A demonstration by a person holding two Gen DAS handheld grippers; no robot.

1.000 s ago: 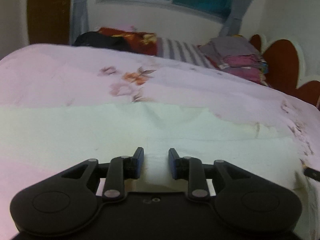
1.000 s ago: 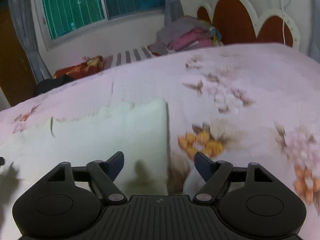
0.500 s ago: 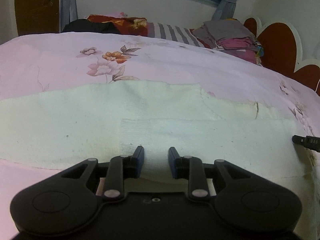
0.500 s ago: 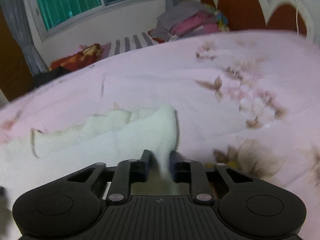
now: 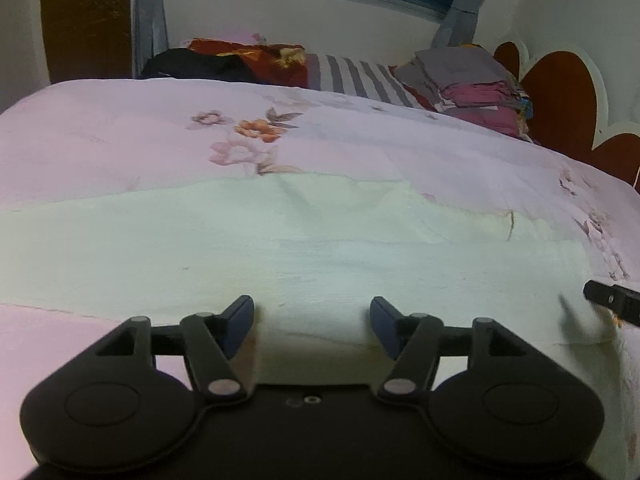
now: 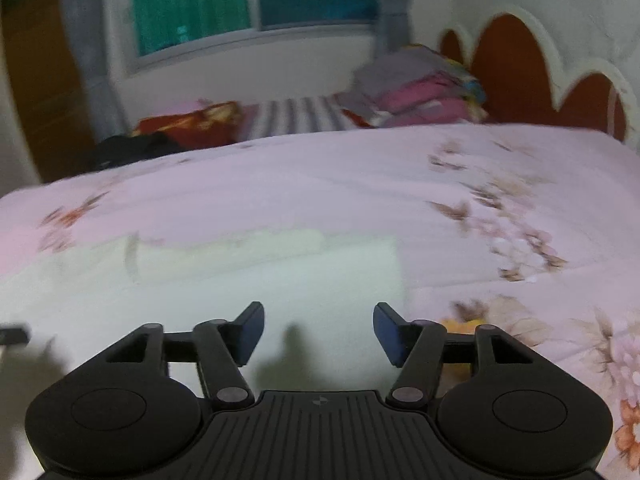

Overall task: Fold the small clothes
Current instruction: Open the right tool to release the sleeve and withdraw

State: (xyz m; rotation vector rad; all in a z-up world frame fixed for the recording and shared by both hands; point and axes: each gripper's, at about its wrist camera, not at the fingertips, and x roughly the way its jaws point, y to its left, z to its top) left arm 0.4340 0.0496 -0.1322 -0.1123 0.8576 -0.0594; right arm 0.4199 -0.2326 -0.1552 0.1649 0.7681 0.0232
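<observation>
A pale cream garment [image 5: 304,248] lies flat on the pink floral bedspread [image 5: 120,140], with a folded layer along its near side. My left gripper [image 5: 312,320] is open and empty just above the garment's near edge. In the right wrist view the same garment [image 6: 224,280] lies flat, its right edge near the middle of the view. My right gripper [image 6: 318,330] is open and empty over the garment's near right corner. The right gripper's tip [image 5: 612,304] shows at the right edge of the left wrist view.
A stack of folded clothes [image 5: 468,80] sits at the far right by the red and cream headboard [image 5: 560,92]. A striped pillow [image 5: 352,76], a red floral cloth [image 5: 256,56] and a dark item [image 5: 192,66] lie along the far side under the window.
Both grippers have opened and let go of the garment. The right gripper had lifted a corner; that part now lies flat on the garment.
</observation>
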